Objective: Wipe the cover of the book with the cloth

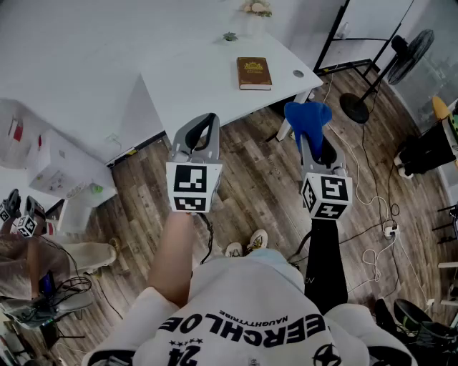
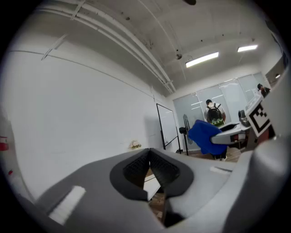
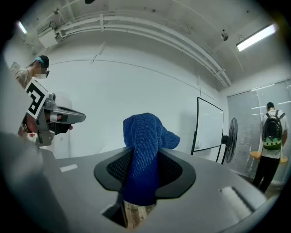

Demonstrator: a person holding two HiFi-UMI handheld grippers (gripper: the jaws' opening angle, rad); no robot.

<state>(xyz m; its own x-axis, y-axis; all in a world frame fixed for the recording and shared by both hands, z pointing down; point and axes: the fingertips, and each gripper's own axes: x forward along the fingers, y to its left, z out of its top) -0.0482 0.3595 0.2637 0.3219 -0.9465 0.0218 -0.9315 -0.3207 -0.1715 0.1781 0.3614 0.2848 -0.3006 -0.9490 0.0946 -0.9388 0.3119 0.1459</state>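
Note:
A brown book [image 1: 254,73] lies flat on the white table [image 1: 200,78], well ahead of both grippers. My right gripper [image 1: 309,129] is shut on a blue cloth [image 1: 308,119], which bunches up above the jaws; in the right gripper view the cloth [image 3: 144,154] fills the gap between the black pads. My left gripper [image 1: 202,127] hangs over the wood floor in front of the table, its jaws closed with nothing between them [image 2: 149,169]. Both grippers are held level, pointing toward the wall.
A small plant [image 1: 230,36] and a flower arrangement [image 1: 257,8] stand at the table's far edge. A floor fan [image 1: 386,68] and a whiteboard frame [image 1: 336,32] stand to the right. Cables [image 1: 372,214] trail over the wood floor. A person with a backpack [image 3: 272,145] stands at far right.

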